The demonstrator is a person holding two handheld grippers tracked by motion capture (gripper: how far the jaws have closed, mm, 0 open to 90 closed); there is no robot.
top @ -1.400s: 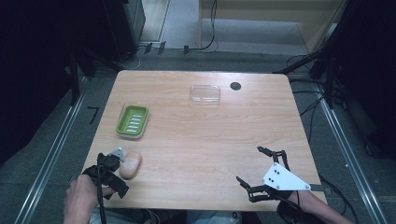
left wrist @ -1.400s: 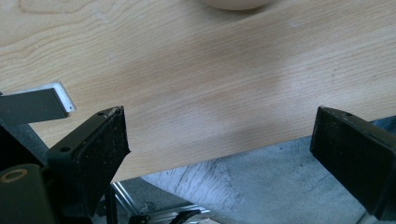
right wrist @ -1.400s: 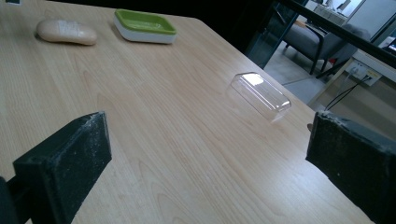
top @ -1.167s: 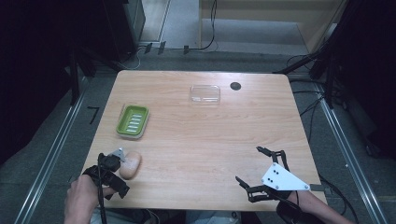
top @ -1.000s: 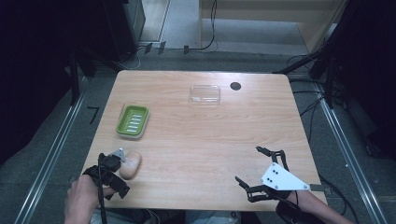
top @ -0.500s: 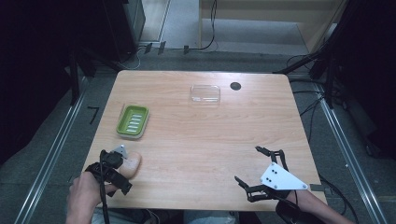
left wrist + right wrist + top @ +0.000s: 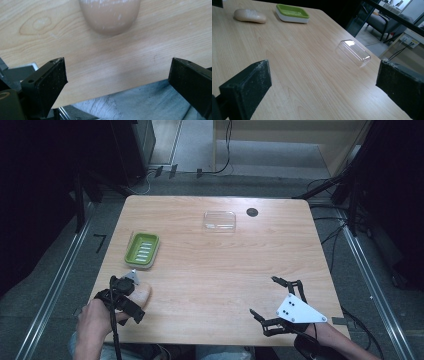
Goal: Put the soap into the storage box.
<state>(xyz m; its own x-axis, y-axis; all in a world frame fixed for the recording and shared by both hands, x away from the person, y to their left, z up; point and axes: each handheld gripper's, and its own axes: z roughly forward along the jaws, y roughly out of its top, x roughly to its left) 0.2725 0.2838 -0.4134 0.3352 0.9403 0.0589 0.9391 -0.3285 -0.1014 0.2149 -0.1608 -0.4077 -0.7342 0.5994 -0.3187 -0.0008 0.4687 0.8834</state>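
A beige bar of soap (image 7: 144,295) lies near the table's front left corner, seen close up as the soap (image 7: 110,15) in the left gripper view. My left gripper (image 7: 128,301) sits just left of it at the table edge. Its jaws have just been opening and stand wide, with bare wood between them and the soap beyond the tips. A green soap dish (image 7: 142,249) rests behind the soap. A clear lid (image 7: 219,220) lies at the far middle. My right gripper (image 7: 263,296) stands open over bare wood at the front right, facing the lid (image 7: 354,53).
A small black round spot (image 7: 252,212) sits right of the lid. In the right gripper view the soap (image 7: 249,15) and dish (image 7: 292,13) lie far off. Metal rails and cables run along the floor around the wooden table (image 7: 210,270).
The left hand and its gripper have shifted slightly beside the soap. The soap, dish, lid and right gripper stay where they were.
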